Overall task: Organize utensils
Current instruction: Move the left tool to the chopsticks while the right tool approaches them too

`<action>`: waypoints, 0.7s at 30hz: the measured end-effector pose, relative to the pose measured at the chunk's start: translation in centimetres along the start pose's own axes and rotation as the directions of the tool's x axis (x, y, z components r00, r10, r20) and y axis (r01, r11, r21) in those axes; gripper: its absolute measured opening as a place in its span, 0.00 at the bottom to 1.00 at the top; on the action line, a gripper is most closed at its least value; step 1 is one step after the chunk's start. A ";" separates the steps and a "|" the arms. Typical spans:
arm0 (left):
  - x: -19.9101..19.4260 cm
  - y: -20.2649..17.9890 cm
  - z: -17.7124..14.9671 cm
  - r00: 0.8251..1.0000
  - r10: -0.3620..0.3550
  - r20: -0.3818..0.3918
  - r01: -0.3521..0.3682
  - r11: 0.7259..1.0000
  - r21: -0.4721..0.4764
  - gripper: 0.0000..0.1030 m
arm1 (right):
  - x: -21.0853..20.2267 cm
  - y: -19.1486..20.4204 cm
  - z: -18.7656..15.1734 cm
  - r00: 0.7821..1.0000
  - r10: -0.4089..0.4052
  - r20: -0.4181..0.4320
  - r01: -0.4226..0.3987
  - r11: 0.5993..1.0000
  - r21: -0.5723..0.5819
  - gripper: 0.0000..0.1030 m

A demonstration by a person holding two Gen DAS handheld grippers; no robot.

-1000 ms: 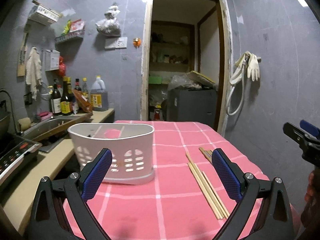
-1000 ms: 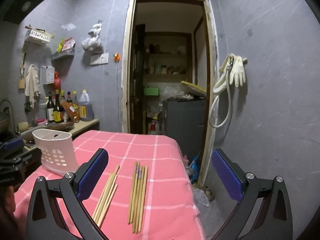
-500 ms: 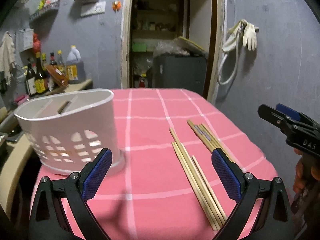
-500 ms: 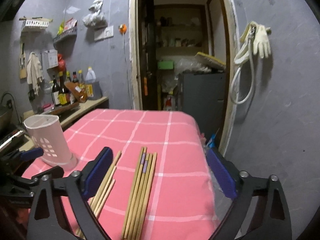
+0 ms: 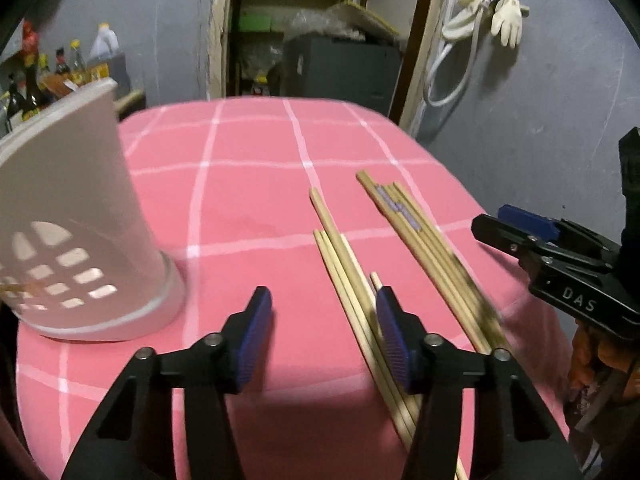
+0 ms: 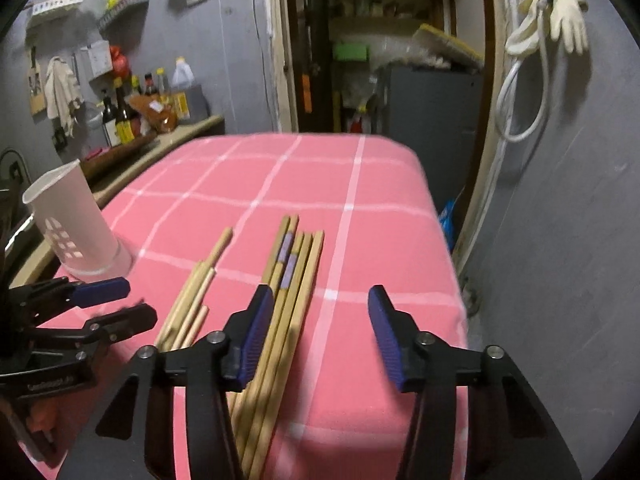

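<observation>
Both claws lowered closer, left claw (image 5: pixel 324 336) beside pale chopsticks (image 5: pixel 344 268), gaping

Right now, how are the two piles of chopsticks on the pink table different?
The left pile is pale and plain; the right pile is darker, with purple marks. The left pile's ends are staggered and it looks shorter; the right pile lies evener and reaches farther up the cloth. Both lie flat, side by side, untouched.

I see grey walls (image 6: pixel 580 208) around an open doorway (image 6: pixel 384 40) into a dim storeroom. Rubber gloves (image 6: pixel 568 16) hang right; bottles (image 6: pixel 120 116) line a counter left.
</observation>
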State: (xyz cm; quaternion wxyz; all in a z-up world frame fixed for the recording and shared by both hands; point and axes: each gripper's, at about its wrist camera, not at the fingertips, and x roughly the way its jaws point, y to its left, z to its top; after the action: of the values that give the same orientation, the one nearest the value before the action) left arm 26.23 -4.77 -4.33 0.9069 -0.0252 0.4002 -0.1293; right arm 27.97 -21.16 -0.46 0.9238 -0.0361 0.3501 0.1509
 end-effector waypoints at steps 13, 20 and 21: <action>1.9 1.0 0.4 0.998 -0.009 -0.067 0.007 0.999 -0.032 0.32 | 3.1 -1.2 -0.1 0.989 0.048 -0.140 -0.042 0.998 0.048 0.41; 2.2 0.7 0.7 0.996 -0.015 -0.088 0.012 0.999 -0.034 0.30 | 3.1 -1.3 -0.2 0.988 0.049 -0.146 -0.040 0.997 0.061 0.41; 2.1 0.5 0.6 0.996 -0.013 -0.088 0.010 0.999 -0.032 0.30 | 3.1 -1.2 -0.2 0.988 0.049 -0.148 -0.041 0.998 0.057 0.41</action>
State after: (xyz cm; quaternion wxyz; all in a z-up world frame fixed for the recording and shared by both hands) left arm 28.19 -4.88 -5.50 0.8870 -0.0363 0.4418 -0.1292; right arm 30.49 -21.57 -2.70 0.8920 -0.0148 0.4229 0.1590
